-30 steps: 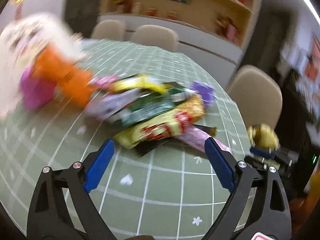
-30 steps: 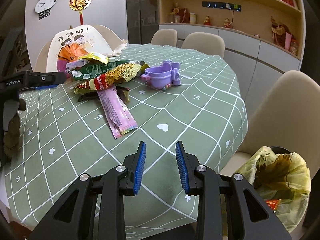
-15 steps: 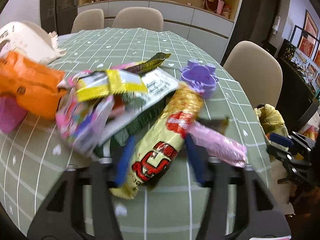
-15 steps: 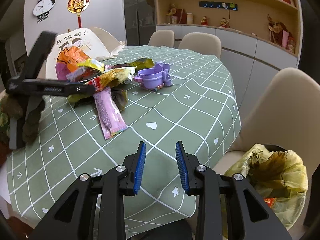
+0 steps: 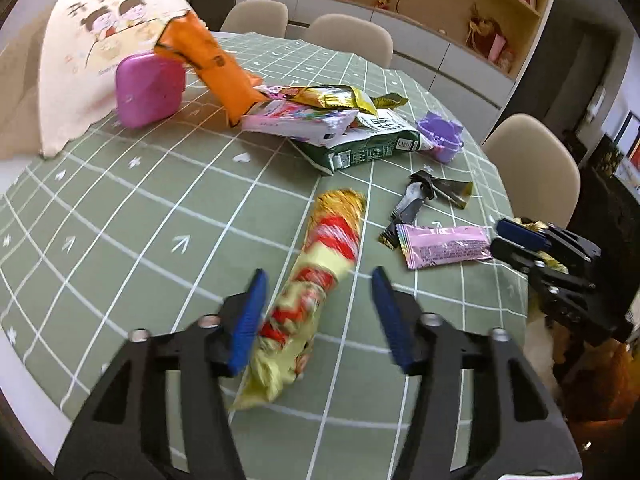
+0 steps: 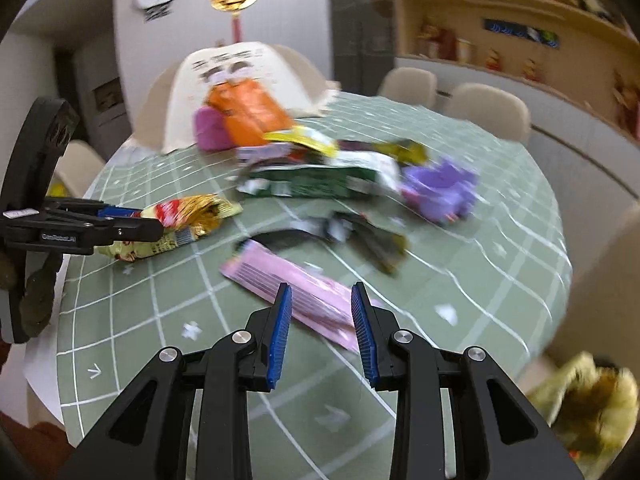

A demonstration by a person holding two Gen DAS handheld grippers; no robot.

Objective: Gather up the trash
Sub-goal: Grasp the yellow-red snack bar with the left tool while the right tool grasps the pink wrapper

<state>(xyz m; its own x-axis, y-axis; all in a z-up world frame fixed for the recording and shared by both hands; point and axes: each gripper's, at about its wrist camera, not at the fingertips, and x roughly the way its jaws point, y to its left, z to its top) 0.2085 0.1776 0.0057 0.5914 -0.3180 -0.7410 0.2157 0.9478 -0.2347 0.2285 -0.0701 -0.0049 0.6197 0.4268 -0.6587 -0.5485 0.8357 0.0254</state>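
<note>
In the left wrist view, the left gripper fills the lower middle of the frame with its blue fingers standing apart. Its jaws have just been opening. A long yellow and red snack wrapper runs between them, its lower end blurred. The left finger lies just beside the wrapper's edge and the right finger stands clear of it, so the pads do not press on it; whether the left pad touches it cannot be told.

The wrapper lies on the green checked tablecloth. To its right, in the middle right of the frame, sits a pink wrapper, with small dark wrappers just above it. Further up, a heap of wrappers spreads across the upper middle, with an orange packet leaning on a pink box at the upper left and a purple plastic toy at the heap's right end.

In the right wrist view, the right gripper sits at the lower middle, its blue fingers a moderate gap apart and closed on nothing. The pink wrapper lies on the cloth behind and between the fingertips; the view is blurred, and contact cannot be told. At the lower right a bin with a yellow bag shows below the table edge.
</note>
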